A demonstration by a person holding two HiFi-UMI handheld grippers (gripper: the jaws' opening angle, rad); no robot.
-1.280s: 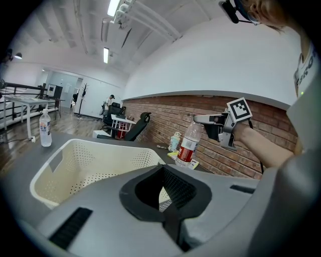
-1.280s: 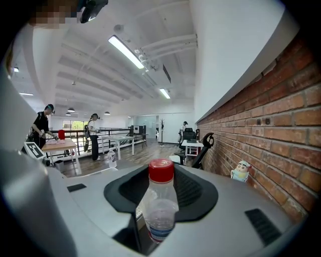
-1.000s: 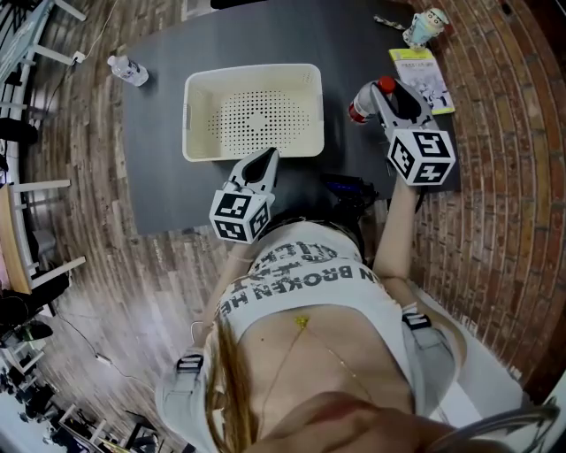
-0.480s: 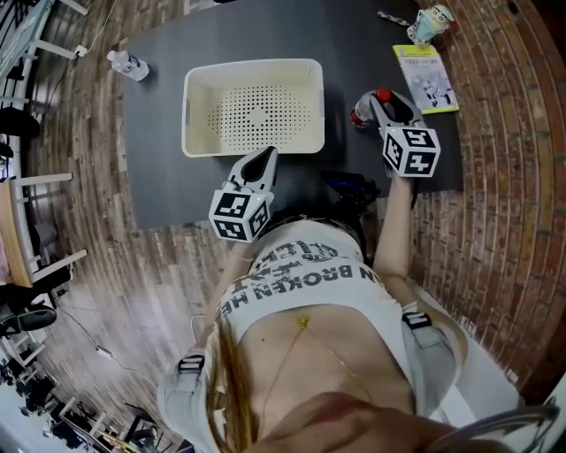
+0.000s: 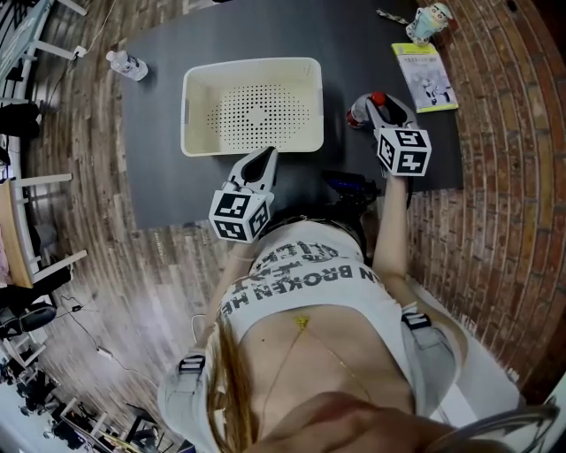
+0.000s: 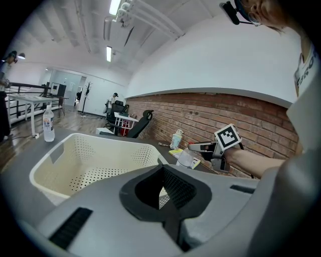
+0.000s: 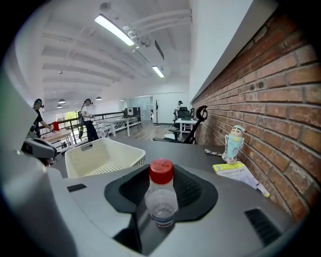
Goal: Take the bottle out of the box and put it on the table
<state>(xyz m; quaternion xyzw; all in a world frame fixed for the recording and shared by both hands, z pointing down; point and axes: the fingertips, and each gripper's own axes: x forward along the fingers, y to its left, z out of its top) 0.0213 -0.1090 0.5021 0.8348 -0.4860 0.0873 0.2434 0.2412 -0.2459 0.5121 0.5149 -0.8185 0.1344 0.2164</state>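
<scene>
Nearest us, the left hand-held gripper [image 5: 268, 157] hangs at the near rim of the white perforated basket [image 5: 252, 71], its jaws closed on nothing. Just right of the basket, the right hand-held gripper [image 5: 370, 108] clamps 1 clear red-capped bottle [image 7: 161, 196] over the dark table [image 5: 159, 159]. We cannot tell whether it touches. Beyond, we see a yellow booklet [image 5: 425, 78], a small figurine [image 5: 431, 19] and, far left, another water bottle [image 5: 129, 67].

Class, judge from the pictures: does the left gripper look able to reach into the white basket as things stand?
Probably yes. The left gripper hangs at the near rim of the white basket. The basket is open-topped and empty, and nothing stands between them. Its jaws are shut.
</scene>
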